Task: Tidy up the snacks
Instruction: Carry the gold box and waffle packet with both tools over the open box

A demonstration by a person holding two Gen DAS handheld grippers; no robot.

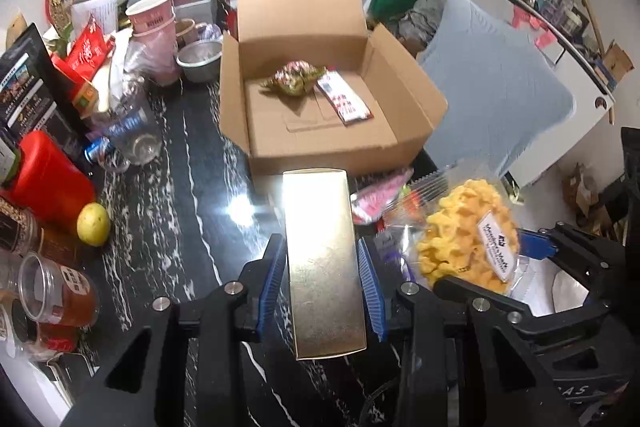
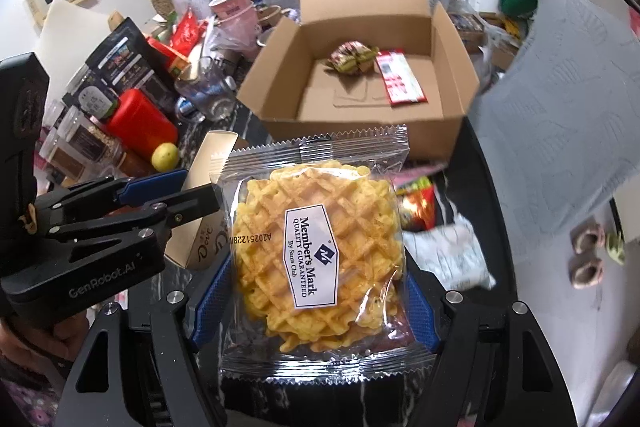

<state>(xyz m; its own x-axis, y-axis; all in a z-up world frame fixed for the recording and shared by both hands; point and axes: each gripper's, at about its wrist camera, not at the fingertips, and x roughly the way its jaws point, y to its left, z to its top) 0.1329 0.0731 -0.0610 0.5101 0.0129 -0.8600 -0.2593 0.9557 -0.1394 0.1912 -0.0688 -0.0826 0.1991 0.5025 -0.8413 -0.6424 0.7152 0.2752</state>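
My left gripper (image 1: 322,267) is shut on a gold box (image 1: 322,243) and holds it above the black marble table, short of the open cardboard box (image 1: 412,87). My right gripper (image 2: 312,291) is shut on a clear-wrapped waffle pack (image 2: 316,247), also in the left wrist view (image 1: 468,235). The cardboard box (image 2: 448,123) holds a crumpled green-pink candy bag (image 2: 352,57) and a red-white packet (image 2: 400,79). The left gripper (image 2: 172,195) with the gold box (image 2: 200,227) shows at the left of the right wrist view.
Loose snack packets (image 2: 416,203) and a white pouch (image 2: 452,255) lie right of the waffle. Left of the box stand a red container (image 1: 48,175), a lemon (image 1: 93,224), jars (image 1: 56,291), pink cups (image 1: 154,19) and a metal bowl (image 1: 200,59). A grey chair (image 1: 492,83) stands right.
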